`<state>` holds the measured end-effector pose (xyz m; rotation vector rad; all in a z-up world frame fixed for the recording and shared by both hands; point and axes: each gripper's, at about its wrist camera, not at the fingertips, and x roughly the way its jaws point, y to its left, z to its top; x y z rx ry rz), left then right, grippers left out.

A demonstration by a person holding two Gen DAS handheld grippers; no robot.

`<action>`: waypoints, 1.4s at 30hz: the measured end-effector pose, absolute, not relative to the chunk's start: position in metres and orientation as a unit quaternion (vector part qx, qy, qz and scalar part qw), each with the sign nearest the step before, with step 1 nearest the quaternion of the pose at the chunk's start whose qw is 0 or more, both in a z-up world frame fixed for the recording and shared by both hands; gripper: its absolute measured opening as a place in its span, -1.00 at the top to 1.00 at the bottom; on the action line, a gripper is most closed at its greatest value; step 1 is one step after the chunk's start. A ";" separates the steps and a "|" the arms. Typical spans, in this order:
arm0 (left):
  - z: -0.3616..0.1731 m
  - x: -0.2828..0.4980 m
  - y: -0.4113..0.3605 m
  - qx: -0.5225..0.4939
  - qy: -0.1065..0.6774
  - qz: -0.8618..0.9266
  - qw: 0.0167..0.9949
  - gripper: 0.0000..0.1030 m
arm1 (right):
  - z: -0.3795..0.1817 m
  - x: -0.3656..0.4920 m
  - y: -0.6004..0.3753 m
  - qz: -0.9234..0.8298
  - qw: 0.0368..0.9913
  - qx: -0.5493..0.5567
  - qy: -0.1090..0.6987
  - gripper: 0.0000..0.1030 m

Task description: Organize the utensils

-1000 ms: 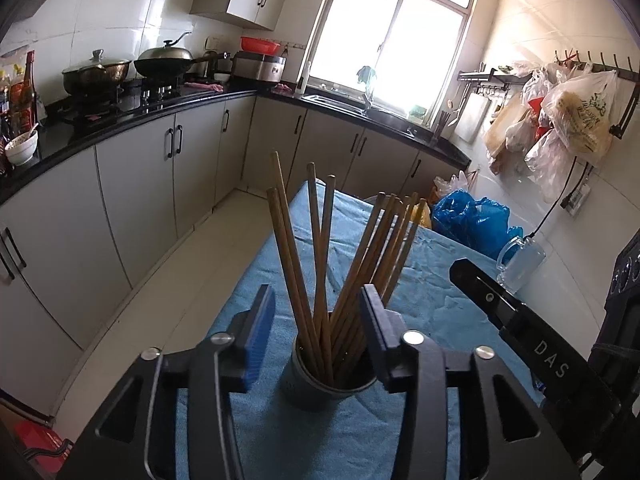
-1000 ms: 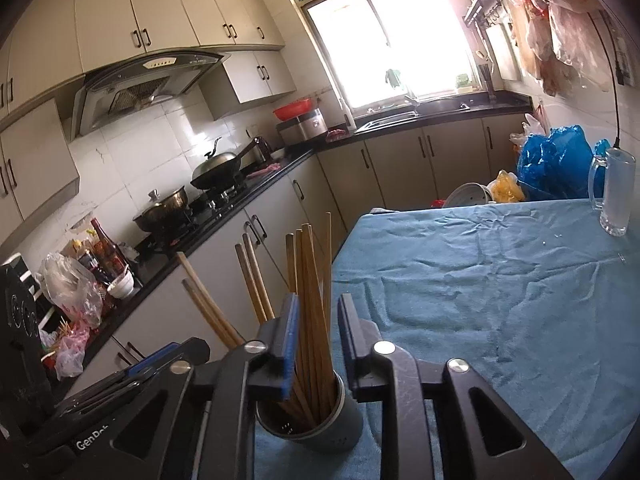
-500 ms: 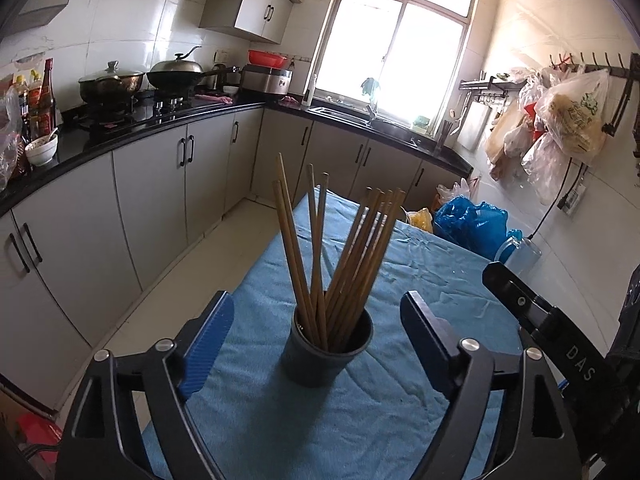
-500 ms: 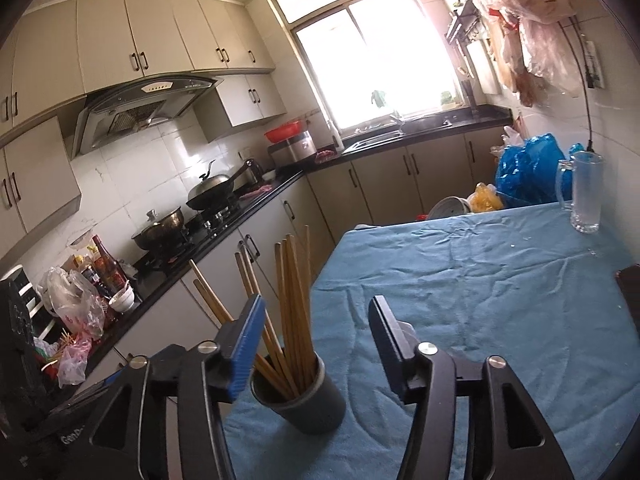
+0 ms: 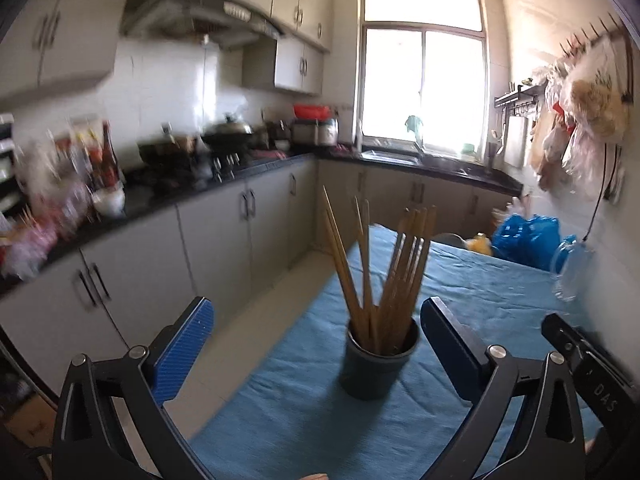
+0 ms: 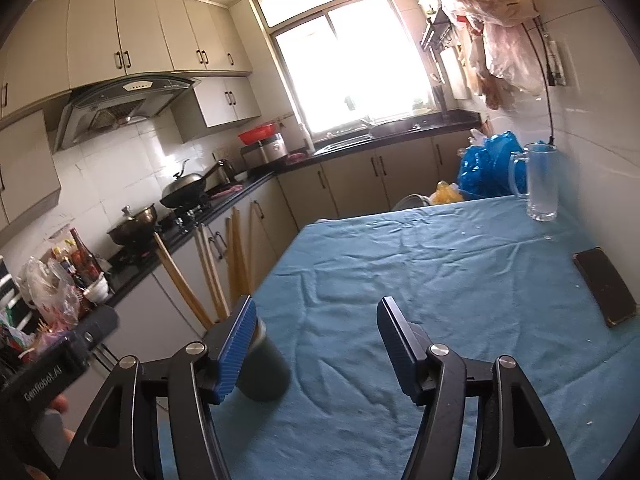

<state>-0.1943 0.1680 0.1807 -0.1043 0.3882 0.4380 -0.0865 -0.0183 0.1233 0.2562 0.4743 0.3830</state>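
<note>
both sets of jaws have just been opening and hold nothing: the holder (image 5: 378,364) with its upright chopsticks (image 5: 380,264) stands centre frame, dead ahead between the spread left gripper (image 5: 316,344) fingers, but lower left, outside the spread right gripper (image 6: 316,344).

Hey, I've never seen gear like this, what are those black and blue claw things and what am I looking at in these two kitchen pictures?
They are hand-held tongs, one in each of a person's hands, each carrying a camera that looks along its fingers. One picture is from the left tongs, the other from the right tongs. On the blue tablecloth stand a dark cup full of wooden chopsticks, a glass mug and a dark phone. Both tongs have just been opening; nothing is held.
</note>
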 end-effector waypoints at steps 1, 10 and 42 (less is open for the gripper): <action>0.181 -0.196 0.165 -0.044 0.184 0.218 0.957 -0.99 | 0.121 -0.088 -0.020 0.184 0.947 0.123 0.232 -0.37; 0.166 -0.205 0.156 -0.026 0.142 0.206 0.968 -1.00 | 0.100 -0.095 -0.025 0.155 0.955 0.087 0.237 -0.39; 0.110 -0.171 0.175 -0.051 0.290 0.156 0.943 -1.00 | 0.083 -0.093 0.015 0.127 0.964 -0.004 0.232 -0.59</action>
